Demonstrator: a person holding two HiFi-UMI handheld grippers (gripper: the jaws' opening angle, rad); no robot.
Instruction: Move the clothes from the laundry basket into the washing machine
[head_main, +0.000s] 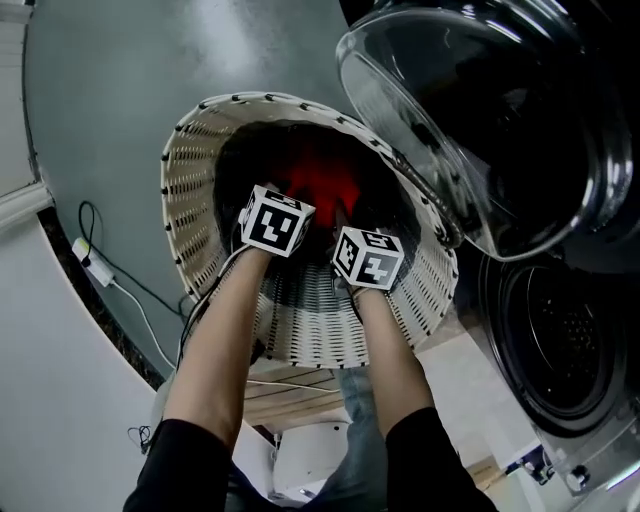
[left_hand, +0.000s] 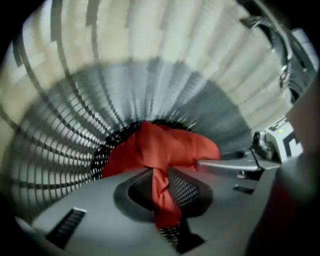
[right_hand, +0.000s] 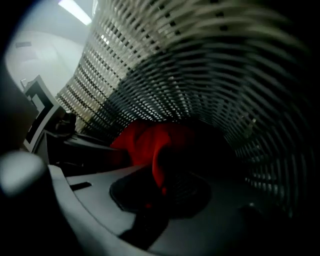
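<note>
white woven wicker laundry basket (head_main: 190, 180) looking rough, matt | red cloth garment (head_main: 325, 185) showing soft, creased | round clear-glass washer door (head_main: 470, 120) gleaming glossy

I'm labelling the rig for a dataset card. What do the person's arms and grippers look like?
The left gripper is pale grey plastic with dark mesh pads; the right gripper looks alike. Each carries a white cube with black square markers: left cube, right cube. Black sleeves cover the upper arms. A thin dark cable runs by the left forearm.
</note>
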